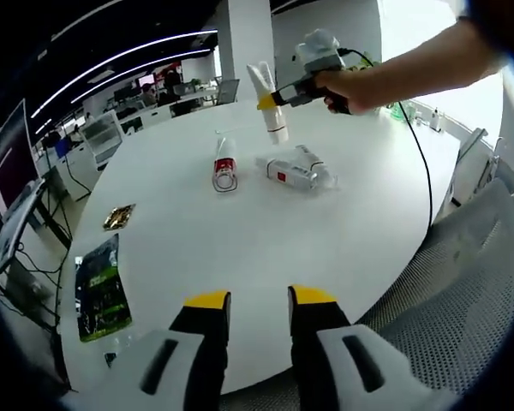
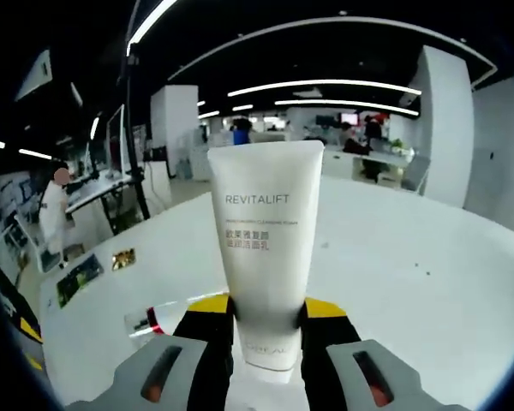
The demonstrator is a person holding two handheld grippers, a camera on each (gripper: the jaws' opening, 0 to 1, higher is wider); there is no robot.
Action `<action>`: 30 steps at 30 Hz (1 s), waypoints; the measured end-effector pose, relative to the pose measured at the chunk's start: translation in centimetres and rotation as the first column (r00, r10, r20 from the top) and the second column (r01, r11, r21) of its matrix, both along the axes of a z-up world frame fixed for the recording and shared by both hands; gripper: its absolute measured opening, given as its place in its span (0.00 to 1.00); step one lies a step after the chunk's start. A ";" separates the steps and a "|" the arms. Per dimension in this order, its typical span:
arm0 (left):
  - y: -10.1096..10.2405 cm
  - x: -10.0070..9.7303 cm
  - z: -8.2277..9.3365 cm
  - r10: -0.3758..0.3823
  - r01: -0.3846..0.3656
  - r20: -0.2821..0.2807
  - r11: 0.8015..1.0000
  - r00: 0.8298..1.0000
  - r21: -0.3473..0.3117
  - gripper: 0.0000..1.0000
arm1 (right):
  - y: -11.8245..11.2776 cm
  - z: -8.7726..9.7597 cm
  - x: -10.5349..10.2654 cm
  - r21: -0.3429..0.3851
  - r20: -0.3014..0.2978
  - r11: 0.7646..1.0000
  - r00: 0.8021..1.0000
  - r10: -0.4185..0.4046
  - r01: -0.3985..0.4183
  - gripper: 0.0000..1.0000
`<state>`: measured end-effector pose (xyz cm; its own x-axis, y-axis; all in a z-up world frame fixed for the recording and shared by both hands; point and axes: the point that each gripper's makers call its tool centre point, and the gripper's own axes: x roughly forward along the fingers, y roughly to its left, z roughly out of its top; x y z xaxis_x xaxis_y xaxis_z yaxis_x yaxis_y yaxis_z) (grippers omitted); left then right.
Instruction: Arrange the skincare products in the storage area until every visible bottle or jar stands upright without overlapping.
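In the right gripper view, my right gripper point(image 2: 265, 312) is shut on a white tube marked REVITALIFT point(image 2: 264, 240), held upright above the white table point(image 2: 411, 282). The left gripper view shows that same right gripper point(image 1: 270, 100) held by a hand, with the white tube point(image 1: 270, 98) hanging over the table's far side. Below it a red-and-white tube point(image 1: 225, 163) lies on its side. A clear wrapped bottle point(image 1: 295, 169) lies flat beside it. My left gripper point(image 1: 259, 301) stands open near the table's front edge, with nothing between its fingers.
A green packet point(image 1: 98, 287) and a small gold packet point(image 1: 118, 217) lie at the left of the round white table point(image 1: 240, 248). A black cable point(image 1: 424, 171) runs across the right side. A mesh chair point(image 1: 463, 282) stands at the right. Office desks lie beyond.
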<state>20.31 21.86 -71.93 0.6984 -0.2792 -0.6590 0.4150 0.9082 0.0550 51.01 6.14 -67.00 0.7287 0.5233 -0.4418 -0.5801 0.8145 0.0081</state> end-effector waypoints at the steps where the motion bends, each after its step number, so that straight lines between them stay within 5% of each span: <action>1: 0.0 0.0 0.0 0.000 0.000 -0.001 1.000 1.000 0.000 0.22 | 0.0 -0.3 0.2 -0.019 0.004 1.000 1.000 0.005 -0.005 0.24; 20: 0.4 -0.1 -0.3 0.006 -0.006 -0.014 1.000 1.000 0.006 0.21 | -0.5 -1.0 1.1 0.056 0.130 0.996 0.988 -0.080 0.073 0.25; 30: 0.4 -0.2 -0.4 0.001 -0.001 -0.017 1.000 1.000 0.015 0.19 | -1.1 -0.7 0.1 0.100 0.112 0.977 0.974 -0.198 0.187 0.26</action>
